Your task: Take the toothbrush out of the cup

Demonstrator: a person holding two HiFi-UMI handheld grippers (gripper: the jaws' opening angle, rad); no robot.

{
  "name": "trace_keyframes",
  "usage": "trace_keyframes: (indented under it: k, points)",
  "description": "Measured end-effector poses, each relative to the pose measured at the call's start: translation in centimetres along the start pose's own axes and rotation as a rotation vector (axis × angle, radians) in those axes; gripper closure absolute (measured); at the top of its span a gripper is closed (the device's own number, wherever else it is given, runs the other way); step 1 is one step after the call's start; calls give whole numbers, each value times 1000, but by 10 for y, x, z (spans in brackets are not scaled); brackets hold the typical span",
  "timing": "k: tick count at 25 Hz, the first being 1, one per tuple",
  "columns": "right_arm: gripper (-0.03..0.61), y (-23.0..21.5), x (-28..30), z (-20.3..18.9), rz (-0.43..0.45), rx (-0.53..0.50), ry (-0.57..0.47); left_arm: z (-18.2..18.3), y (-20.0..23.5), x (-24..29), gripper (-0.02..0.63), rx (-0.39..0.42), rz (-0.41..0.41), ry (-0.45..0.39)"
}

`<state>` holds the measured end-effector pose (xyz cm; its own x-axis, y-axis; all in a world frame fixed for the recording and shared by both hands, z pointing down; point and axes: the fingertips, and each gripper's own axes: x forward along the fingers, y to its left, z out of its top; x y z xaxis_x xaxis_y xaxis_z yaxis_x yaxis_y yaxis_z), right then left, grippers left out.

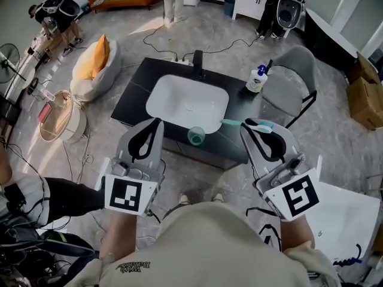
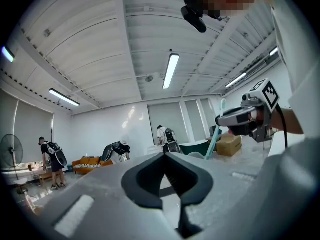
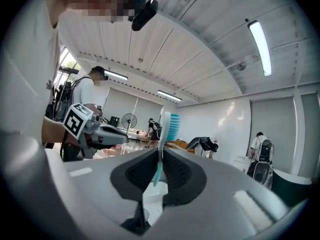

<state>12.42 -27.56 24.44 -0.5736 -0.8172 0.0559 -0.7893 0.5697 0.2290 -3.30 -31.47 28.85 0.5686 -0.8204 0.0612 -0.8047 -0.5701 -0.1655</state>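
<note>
A teal toothbrush [image 1: 231,123] is clamped between the jaws of my right gripper [image 1: 246,125]. It hangs in the air, clear of the teal cup [image 1: 196,136], which stands on the front edge of the black counter [image 1: 133,94]. In the right gripper view the toothbrush [image 3: 159,154] stands upright between the pads, bristle head on top. My left gripper [image 1: 157,122] hovers left of the cup. Its jaw tips meet, and the left gripper view shows nothing between them at the left gripper [image 2: 163,154]. That view also shows the right gripper [image 2: 235,118] with the brush.
A white basin [image 1: 187,102] is sunk in the counter, with a dark faucet [image 1: 198,63] behind it and a soap bottle [image 1: 256,80] at the right. A grey chair [image 1: 294,76] stands right of the counter, a beanbag [image 1: 94,66] to the left. Cables cross the floor.
</note>
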Motion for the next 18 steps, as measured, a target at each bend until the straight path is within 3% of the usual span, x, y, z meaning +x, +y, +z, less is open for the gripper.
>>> trace_keyframes:
  k: [6, 18]
  points:
    - [546, -4, 4, -25, 20, 79, 38, -14, -1, 0, 612, 2, 9, 31]
    - [546, -1, 8, -26, 26, 70, 46, -12, 7, -3, 612, 13, 16, -3]
